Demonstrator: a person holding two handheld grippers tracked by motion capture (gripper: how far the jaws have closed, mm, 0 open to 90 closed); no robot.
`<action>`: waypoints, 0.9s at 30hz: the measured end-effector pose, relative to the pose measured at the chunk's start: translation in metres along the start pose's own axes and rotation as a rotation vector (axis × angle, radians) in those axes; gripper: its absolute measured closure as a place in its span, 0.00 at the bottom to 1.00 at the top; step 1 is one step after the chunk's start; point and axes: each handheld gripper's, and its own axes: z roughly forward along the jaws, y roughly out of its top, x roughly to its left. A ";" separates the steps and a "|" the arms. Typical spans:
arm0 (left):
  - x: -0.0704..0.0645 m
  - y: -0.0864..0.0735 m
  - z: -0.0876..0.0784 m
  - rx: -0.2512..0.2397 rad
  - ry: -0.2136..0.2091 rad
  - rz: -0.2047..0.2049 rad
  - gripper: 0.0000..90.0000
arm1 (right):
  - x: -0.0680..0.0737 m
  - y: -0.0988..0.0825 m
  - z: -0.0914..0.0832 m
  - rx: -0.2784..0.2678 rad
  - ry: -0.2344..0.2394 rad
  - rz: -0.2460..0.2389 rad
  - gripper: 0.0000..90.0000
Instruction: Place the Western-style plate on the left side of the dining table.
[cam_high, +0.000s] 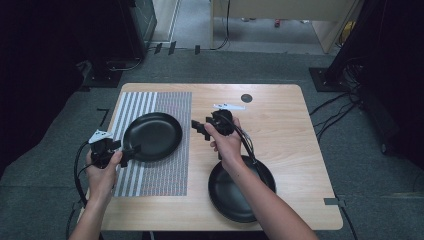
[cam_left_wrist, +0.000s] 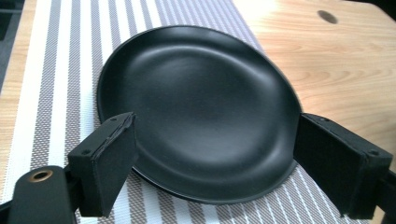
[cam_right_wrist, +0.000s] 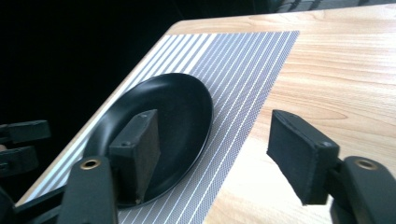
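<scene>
From above, I see a round matte-black plate (cam_high: 152, 136) on the striped woven placemat (cam_high: 170, 170); my left gripper (cam_high: 131, 150) sits at its near rim, jaws apart. The left gripper view shows its smooth, shallow bowl. The right gripper (cam_right_wrist: 212, 156) gapes, empty, above the pale wooden table (cam_right_wrist: 345, 88).

A light wooden tabletop (cam_high: 280, 130) stands on grey carpet (cam_high: 250, 65). Dark equipment fills the upper corners; cables (cam_high: 335, 112) trail at right.
</scene>
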 end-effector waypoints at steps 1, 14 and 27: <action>-0.001 -0.002 -0.002 -0.005 -0.008 0.000 0.15 | -0.001 -0.001 -0.005 -0.009 0.007 -0.005 0.35; -0.013 -0.035 -0.017 -0.025 0.004 0.042 0.15 | -0.011 -0.015 -0.055 0.001 -0.037 -0.107 0.29; -0.021 -0.071 -0.022 -0.012 0.012 0.085 0.13 | -0.025 -0.036 -0.095 -0.026 -0.064 -0.139 0.27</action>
